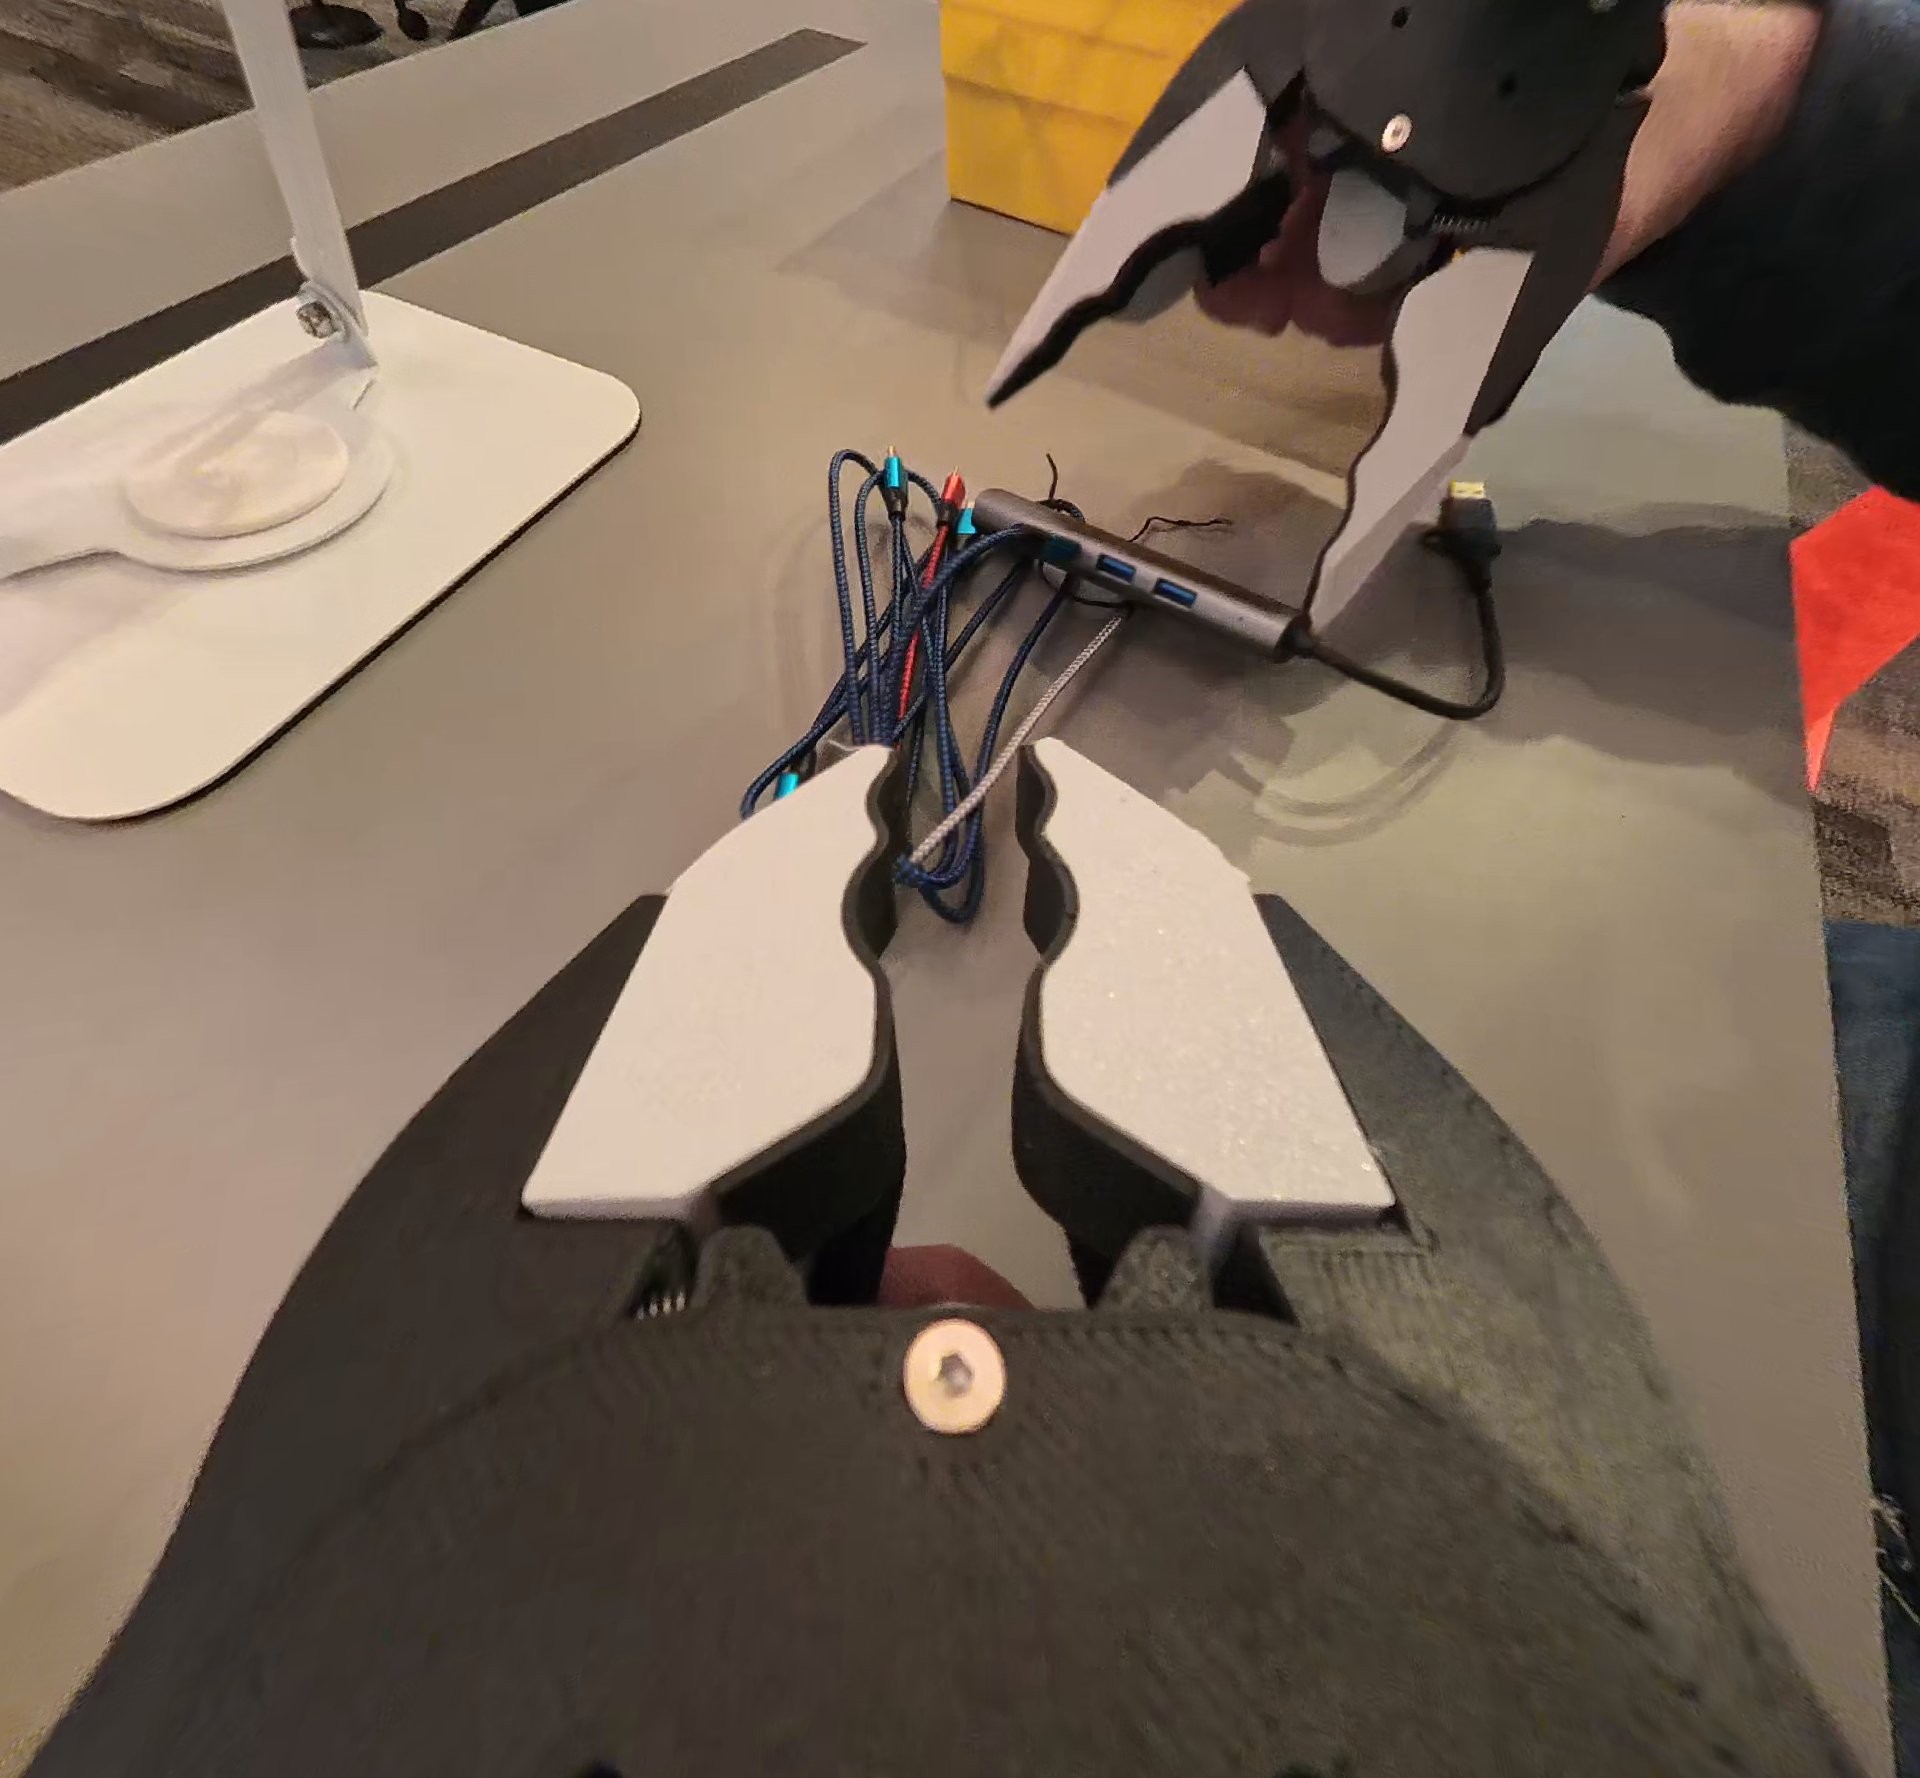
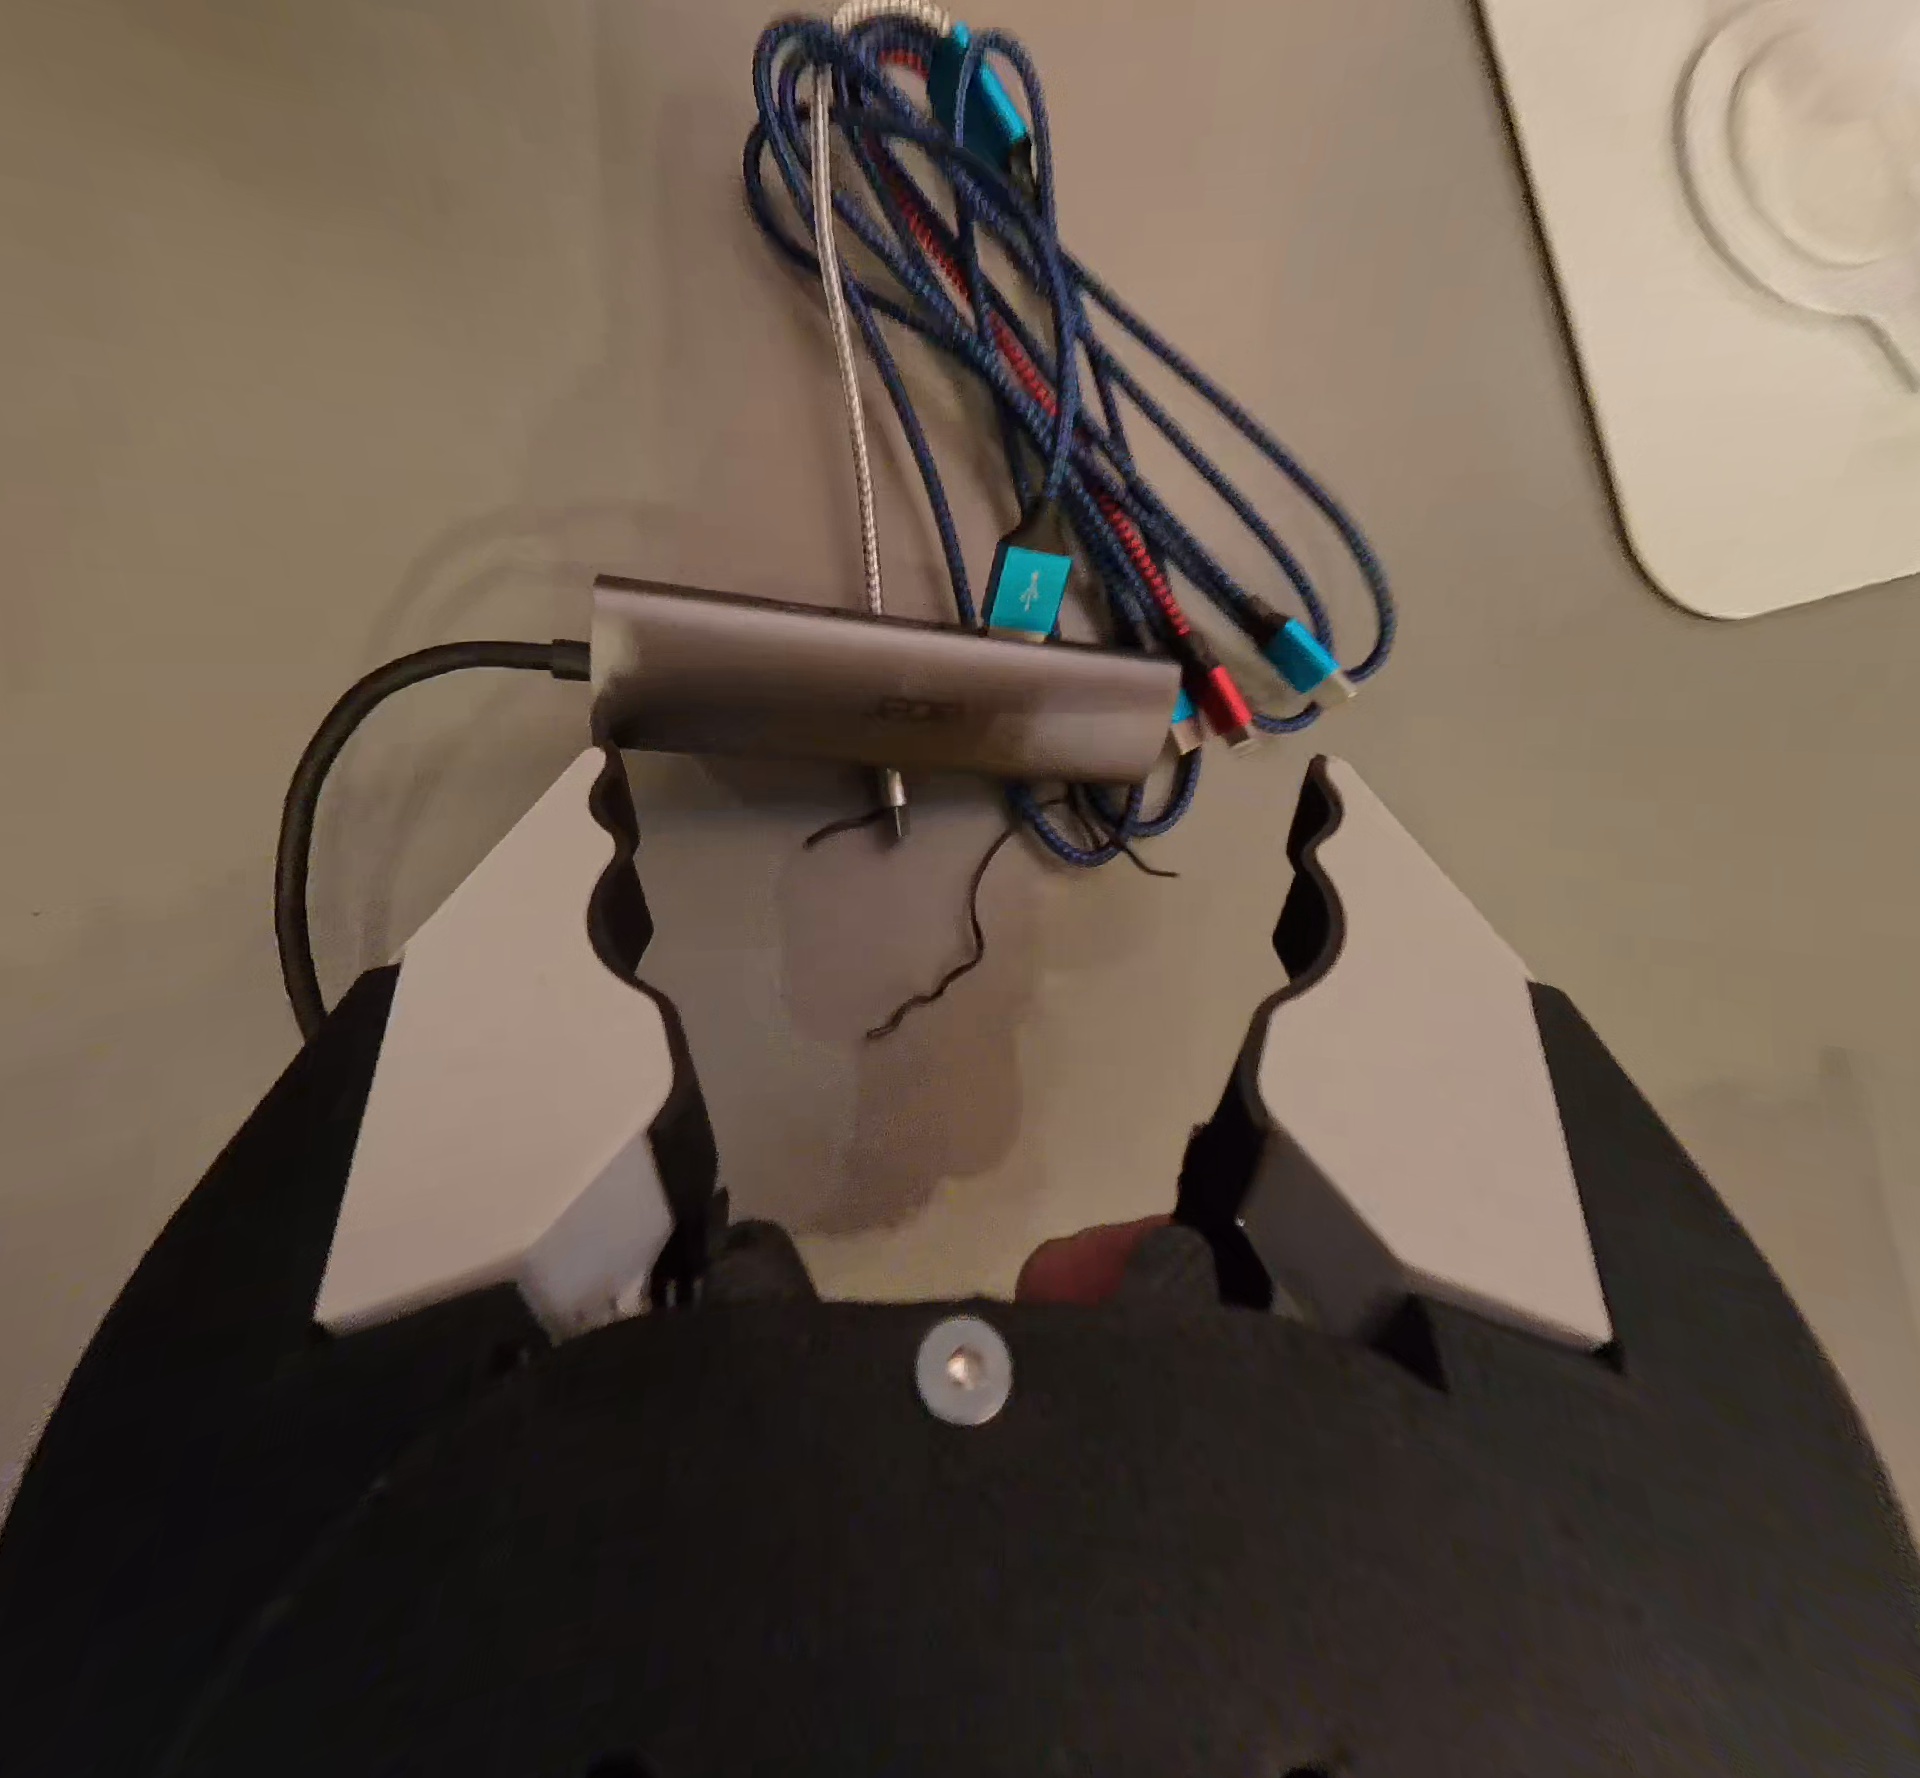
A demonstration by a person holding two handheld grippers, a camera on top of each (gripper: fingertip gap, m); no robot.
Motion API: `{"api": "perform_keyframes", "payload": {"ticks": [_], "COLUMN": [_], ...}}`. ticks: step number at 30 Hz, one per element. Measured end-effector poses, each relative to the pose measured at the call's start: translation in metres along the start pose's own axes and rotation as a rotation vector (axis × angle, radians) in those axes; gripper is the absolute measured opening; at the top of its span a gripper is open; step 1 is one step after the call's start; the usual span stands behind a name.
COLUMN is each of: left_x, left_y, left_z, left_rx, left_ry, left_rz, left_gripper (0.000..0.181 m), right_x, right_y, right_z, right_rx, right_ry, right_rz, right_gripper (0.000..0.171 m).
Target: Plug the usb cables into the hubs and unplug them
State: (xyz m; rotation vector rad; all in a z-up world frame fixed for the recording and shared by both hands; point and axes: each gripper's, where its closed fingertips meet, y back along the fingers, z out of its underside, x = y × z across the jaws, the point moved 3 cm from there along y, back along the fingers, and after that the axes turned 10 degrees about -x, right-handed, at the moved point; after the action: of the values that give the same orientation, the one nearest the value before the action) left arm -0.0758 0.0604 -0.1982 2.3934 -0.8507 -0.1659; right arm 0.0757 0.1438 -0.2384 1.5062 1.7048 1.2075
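On the grey tabletop (image 1: pixel 582 710) lies a slim grey hub (image 2: pixel 873 679), its row of blue ports facing the left tool (image 1: pixel 956 772). A thick black lead (image 2: pixel 312 793) runs from one end of the hub and curls round across the tabletop. Just beside the hub, on its port side, sits a tangled bundle of braided cables (image 2: pixel 997 326): mostly dark blue, one red, one silver. A teal plug (image 2: pixel 1023 590) from this bundle rests against the hub's long edge; whether it is seated in a port I cannot tell. More small plugs, teal and red (image 2: pixel 1226 700), lie at the hub's far end from the black lead.

The right tool (image 2: pixel 961 772) hangs over the hub with its jaws spread wide and nothing between them; one fingertip comes down close by the end of the hub where the black lead leaves it. The left tool is low over the near end of the cable bundle, its jaws parted a little, gripping nothing, the cables showing in the gap.

A white stand base (image 1: pixel 260 533) sits to one side, and a yellow bin (image 1: pixel 1070 55) stands farther back on the tabletop.
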Motion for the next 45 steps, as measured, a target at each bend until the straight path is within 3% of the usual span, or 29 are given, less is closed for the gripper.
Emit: {"api": "perform_keyframes", "payload": {"ticks": [5,9,14,18,22,25,30,36,40,45], "left_x": [-0.003,-0.001,0.0,-0.004,-0.008,-0.011,-0.017,-0.02,-0.018,-0.019], "left_y": [0.002,0.002,0.001,0.003,0.005,0.008,0.018,0.021,0.018,0.014], "left_z": [0.002,0.003,0.007,0.01,0.011,0.012,0.011,0.012,0.012,0.013], "left_rx": [0.026,0.03,0.032,0.042,0.063,0.076,0.144,0.161,0.154,0.147], "left_ry": [0.032,0.031,0.037,0.052,0.072,0.078,0.111,0.13,0.126,0.135], "left_rz": [0.007,0.009,0.015,0.013,0.015,0.007,-0.008,0.003,0.011,0.015], "left_gripper": [0.019,0.019,0.019,0.019,0.019,0.018,0.016,0.015,0.016,0.016], "right_x": [0.011,0.013,0.019,0.019,0.025,0.03,0.044,0.095,0.152,0.222], "right_y": [0.012,-0.016,-0.051,-0.059,-0.058,-0.051,0.005,0.132,0.217,0.299], "right_z": [-0.022,-0.041,-0.055,-0.063,-0.064,-0.068,-0.086,-0.101,-0.08,-0.023], "right_rx": [0.003,-0.072,-0.189,-0.192,-0.168,-0.091,0.128,0.417,0.458,0.462], "right_ry": [0.059,0.16,0.204,0.158,0.137,0.127,-0.026,-0.171,-0.276,-0.445], "right_rz": [-0.044,-0.088,-0.136,-0.217,-0.209,-0.138,-0.096,0.09,0.315,0.59], "right_gripper": [0.118,0.116,0.102,0.072,0.015,0.007,0.005,0.005,0.005,0.006]}}
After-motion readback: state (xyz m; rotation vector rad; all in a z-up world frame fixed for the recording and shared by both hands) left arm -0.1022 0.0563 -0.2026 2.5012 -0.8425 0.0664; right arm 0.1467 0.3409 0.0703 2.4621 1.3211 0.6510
